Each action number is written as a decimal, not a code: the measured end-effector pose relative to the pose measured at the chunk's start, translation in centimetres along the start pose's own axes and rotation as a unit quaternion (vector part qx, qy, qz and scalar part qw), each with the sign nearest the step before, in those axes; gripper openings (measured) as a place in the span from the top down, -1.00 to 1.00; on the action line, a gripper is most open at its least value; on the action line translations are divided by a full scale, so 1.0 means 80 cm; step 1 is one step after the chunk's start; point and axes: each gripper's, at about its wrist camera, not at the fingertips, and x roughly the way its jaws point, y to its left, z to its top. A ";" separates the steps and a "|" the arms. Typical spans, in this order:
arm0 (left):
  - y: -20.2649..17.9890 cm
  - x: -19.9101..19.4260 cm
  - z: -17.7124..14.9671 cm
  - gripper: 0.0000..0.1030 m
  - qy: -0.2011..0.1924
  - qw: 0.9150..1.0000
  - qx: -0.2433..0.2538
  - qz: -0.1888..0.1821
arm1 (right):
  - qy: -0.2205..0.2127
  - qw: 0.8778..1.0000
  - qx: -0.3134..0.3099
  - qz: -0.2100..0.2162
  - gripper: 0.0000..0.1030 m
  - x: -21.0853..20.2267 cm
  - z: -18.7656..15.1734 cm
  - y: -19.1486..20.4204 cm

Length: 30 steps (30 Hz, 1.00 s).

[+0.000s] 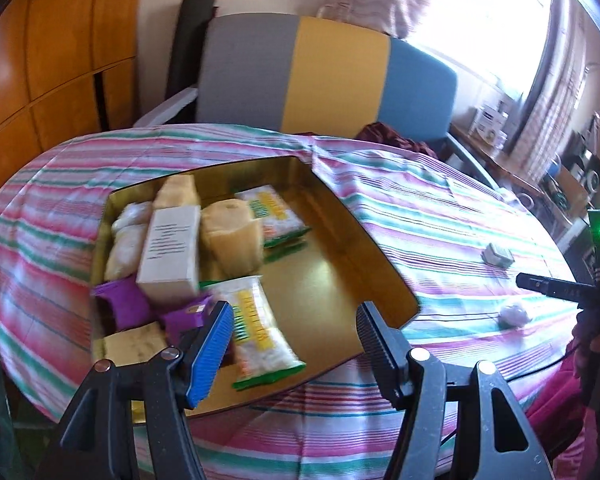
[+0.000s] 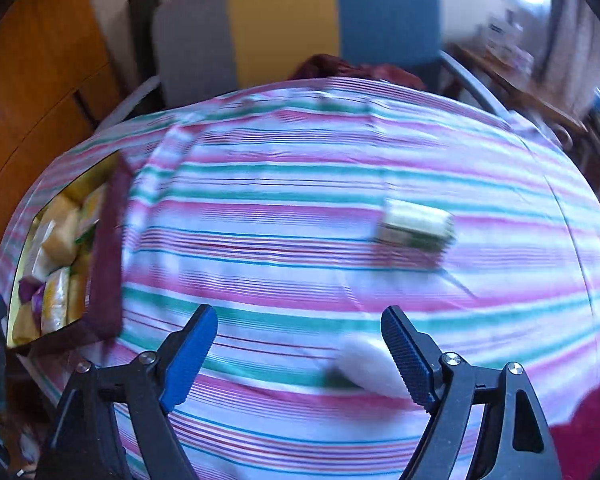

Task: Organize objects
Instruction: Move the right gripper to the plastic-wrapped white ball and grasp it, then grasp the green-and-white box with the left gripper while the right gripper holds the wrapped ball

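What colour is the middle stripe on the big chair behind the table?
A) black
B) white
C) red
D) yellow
D: in the left wrist view the wide chair back behind the striped tablecloth has a grey panel on the left, a yellow stripe in the middle and a blue panel on the right.
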 end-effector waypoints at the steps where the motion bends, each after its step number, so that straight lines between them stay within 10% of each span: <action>1: -0.006 0.002 0.001 -0.25 0.001 1.000 0.004 -0.005 | 0.005 1.000 0.018 -0.003 -0.66 -0.002 -0.001 -0.016; 8: -0.046 0.015 0.006 -0.25 0.012 0.999 0.036 -0.032 | 0.053 0.995 0.085 -0.026 -0.78 0.003 -0.017 -0.085; 18: -0.085 0.022 0.010 -0.25 0.019 0.996 0.067 -0.056 | 0.119 0.991 0.048 -0.035 -0.79 0.053 -0.023 -0.059; 22: -0.098 0.025 0.013 -0.25 0.020 0.995 0.080 -0.064 | 0.141 0.989 0.014 -0.047 -0.21 0.077 -0.026 -0.048; 30: -0.132 0.039 0.027 -0.25 0.029 0.990 0.107 -0.087 | 0.020 0.993 0.114 -0.031 -0.02 0.035 -0.014 -0.096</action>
